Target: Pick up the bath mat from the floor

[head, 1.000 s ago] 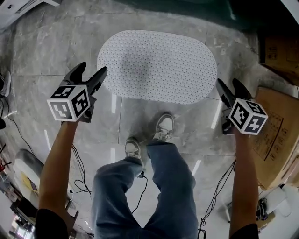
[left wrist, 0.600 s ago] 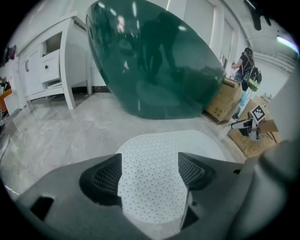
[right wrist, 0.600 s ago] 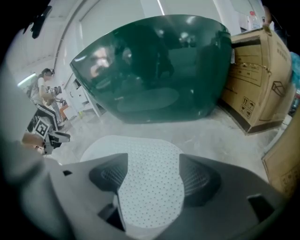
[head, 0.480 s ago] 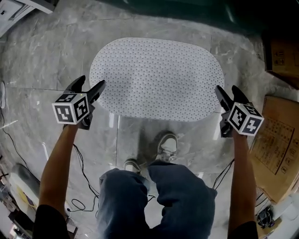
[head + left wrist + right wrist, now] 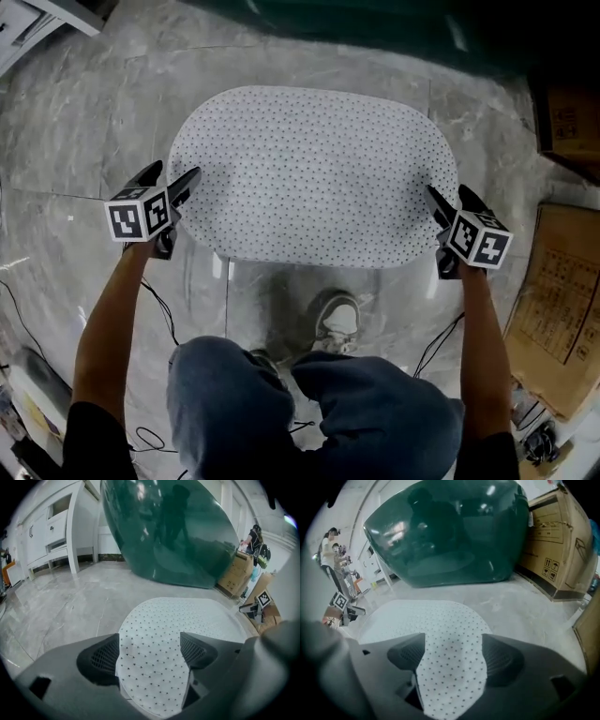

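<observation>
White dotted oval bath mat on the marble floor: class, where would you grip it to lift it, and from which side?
Probably its two rounded ends, coming in low from outside each: the white dotted oval bath mat lies flat on the grey marble floor. The left gripper and right gripper, jaws just opened wider, gripping nothing, flank those ends.

My head camera looks steeply down from above, so the bath mat point(image 5: 314, 173) fills the middle of its frame, with my left gripper point(image 5: 175, 171) at the mat's left end and my right gripper point(image 5: 447, 192) at its right end. Each gripper's camera sits low and close over the mat, looking along its jaws towards the dark green tub point(image 5: 168, 531) at the top of the frame. All three views share mat and tub, and each gripper view catches the other gripper's marker cube point(image 5: 264, 599) at a side edge.
</observation>
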`<state>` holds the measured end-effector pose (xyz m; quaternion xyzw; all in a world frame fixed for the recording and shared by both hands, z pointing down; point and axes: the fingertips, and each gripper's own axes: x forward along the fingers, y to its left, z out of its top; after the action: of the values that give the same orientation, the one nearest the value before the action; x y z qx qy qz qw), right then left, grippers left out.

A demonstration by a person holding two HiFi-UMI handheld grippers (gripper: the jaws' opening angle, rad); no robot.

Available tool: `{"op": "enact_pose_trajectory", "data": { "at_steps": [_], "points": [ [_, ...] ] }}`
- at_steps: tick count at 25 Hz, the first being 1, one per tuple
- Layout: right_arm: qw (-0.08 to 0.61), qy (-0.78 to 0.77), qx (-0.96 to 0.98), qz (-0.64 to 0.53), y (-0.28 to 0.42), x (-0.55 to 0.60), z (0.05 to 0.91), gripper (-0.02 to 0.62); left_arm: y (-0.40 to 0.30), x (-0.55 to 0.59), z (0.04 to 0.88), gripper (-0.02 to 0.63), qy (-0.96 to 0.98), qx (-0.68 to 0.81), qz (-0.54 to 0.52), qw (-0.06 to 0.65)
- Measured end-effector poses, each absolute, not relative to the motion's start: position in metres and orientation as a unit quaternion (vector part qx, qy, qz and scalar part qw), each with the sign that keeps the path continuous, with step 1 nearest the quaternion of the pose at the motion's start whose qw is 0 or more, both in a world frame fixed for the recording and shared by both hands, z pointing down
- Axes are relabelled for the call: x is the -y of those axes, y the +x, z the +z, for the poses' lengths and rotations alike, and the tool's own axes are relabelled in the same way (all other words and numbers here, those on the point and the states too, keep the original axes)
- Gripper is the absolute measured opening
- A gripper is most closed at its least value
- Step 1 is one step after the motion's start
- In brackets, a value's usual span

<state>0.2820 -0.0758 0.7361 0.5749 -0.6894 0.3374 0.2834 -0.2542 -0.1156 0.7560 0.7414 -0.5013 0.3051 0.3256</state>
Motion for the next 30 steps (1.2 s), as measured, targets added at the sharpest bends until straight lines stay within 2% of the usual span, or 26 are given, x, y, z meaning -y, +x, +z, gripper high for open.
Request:
{"op": "enact_pose_trajectory", "data": {
  "at_steps": [8, 15, 21, 25, 30],
  "points": [
    [0.309, 0.579, 0.669, 0.349, 0.31, 0.073, 0.779, 0.404, -0.265, 0.115, 0.792, 0.441, 0.736, 0.508, 0.301, 0.331],
    [0.342, 0.575, 0.643, 0.372, 0.333, 0.069, 0.802, 0.452, -0.268, 0.121, 0.807, 0.445, 0.723, 0.514, 0.315, 0.339],
    [0.36, 0.574, 0.627, 0.384, 0.334, 0.065, 0.815, 0.462, -0.27, 0.123, 0.812, 0.444, 0.719, 0.503, 0.327, 0.351],
    [0.361, 0.576, 0.623, 0.387, 0.331, 0.067, 0.816, 0.458, -0.274, 0.122, 0.814, 0.393, 0.711, 0.513, 0.34, 0.34],
    [0.362, 0.577, 0.619, 0.391, 0.329, 0.063, 0.817, 0.421, -0.271, 0.122, 0.815, 0.362, 0.707, 0.514, 0.349, 0.337]
  ]
}}
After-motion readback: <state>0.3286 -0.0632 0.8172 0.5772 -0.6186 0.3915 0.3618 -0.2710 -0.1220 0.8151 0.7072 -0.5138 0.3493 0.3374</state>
